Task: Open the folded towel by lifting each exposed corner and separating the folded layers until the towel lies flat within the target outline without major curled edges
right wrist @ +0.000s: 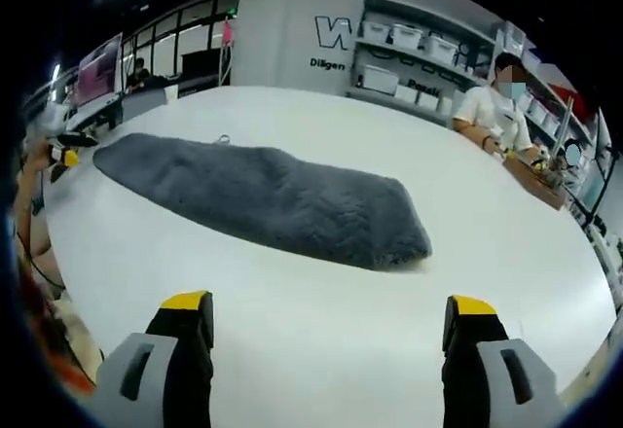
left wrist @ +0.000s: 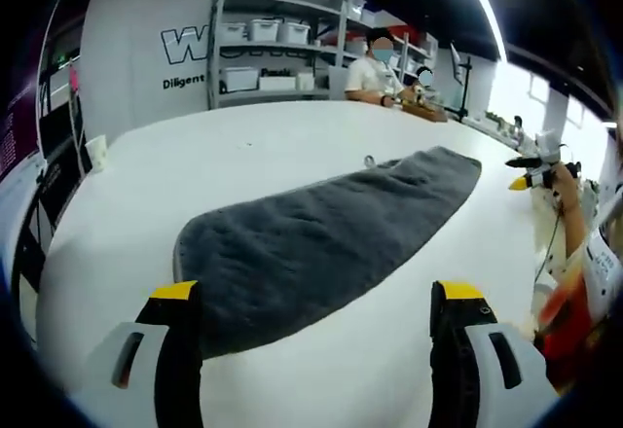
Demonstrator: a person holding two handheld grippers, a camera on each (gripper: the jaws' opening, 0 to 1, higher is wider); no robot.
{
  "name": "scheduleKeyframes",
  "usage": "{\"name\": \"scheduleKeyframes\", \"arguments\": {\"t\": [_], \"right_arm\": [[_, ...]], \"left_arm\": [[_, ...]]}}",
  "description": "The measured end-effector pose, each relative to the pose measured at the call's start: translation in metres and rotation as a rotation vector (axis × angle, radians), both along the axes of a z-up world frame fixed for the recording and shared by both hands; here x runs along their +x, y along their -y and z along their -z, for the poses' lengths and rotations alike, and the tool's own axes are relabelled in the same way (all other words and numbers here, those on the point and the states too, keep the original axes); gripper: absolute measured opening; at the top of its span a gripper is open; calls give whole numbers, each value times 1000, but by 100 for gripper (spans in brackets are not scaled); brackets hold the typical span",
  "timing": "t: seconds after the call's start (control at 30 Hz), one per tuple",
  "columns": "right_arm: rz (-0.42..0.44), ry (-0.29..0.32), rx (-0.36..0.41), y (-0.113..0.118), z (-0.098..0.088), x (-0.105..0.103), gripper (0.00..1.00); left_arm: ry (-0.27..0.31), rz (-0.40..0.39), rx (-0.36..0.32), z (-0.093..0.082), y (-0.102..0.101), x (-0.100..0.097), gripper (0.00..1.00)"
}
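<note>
The folded grey towel (left wrist: 326,233) lies on the white table (left wrist: 195,156), untouched; the left gripper (left wrist: 316,306) and right gripper (right wrist: 331,316) hover at opposite ends of the towel, fingers wide and empty; next, I judge, each must reach an exposed corner.

The left gripper view sits low over the white table (left wrist: 243,156), near one end of the grey towel (left wrist: 321,233), and looks along its length toward the shelving (left wrist: 282,49) on the far wall. The right gripper view hangs off the towel's (right wrist: 273,199) long side, a little farther back, facing across the table (right wrist: 389,331) to the same shelving (right wrist: 409,58). Both take in the towel, the tabletop, the shelves and the seated person (left wrist: 375,73) (right wrist: 496,107) at the far edge.
</note>
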State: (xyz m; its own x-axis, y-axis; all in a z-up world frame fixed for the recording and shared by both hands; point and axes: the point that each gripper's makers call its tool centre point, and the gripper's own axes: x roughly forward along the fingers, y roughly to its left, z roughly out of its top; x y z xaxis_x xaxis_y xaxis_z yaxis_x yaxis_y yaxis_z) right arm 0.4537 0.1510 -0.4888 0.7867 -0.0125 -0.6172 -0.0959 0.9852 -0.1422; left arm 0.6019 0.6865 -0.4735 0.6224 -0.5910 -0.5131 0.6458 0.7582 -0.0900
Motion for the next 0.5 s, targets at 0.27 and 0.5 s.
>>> {"name": "scheduleKeyframes", "arguments": {"t": [0.27,0.5], "right_arm": [[-15,10,-17,5,-4,2,97],[-20,15,-33,7,-6,1,96]], "left_arm": [[30,-124,-27,-9,-20,53,82],[56,-178,-57,-9,-28,86,69]]}}
